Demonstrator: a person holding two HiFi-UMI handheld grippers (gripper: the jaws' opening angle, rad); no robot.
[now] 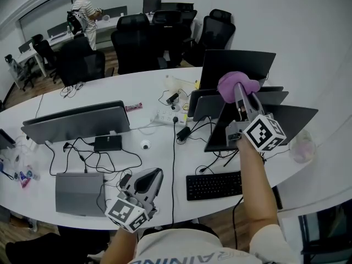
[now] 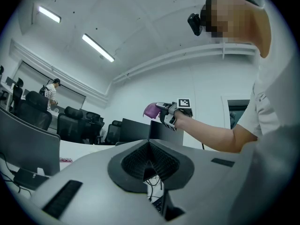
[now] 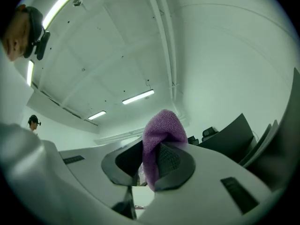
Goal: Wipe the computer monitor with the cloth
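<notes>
My right gripper (image 1: 240, 96) is raised over the cluster of dark monitors (image 1: 237, 66) at the right of the table, shut on a purple cloth (image 1: 235, 83). In the right gripper view the cloth (image 3: 161, 134) bulges up between the pads, and dark monitor edges (image 3: 234, 130) lie to the right. My left gripper (image 1: 147, 181) hangs low by the table's front edge, shut and holding nothing. The left gripper view shows its pads (image 2: 140, 161) pressed together, with the cloth (image 2: 151, 110) far off in the right gripper (image 2: 169, 112).
A grey monitor back (image 1: 77, 122) stands at the left, and a grey box (image 1: 80, 194) is near the front edge. A black keyboard (image 1: 213, 185), a power strip (image 1: 169, 116) and cables lie mid-table. Black chairs (image 1: 135, 43) and a person (image 1: 85, 15) are behind.
</notes>
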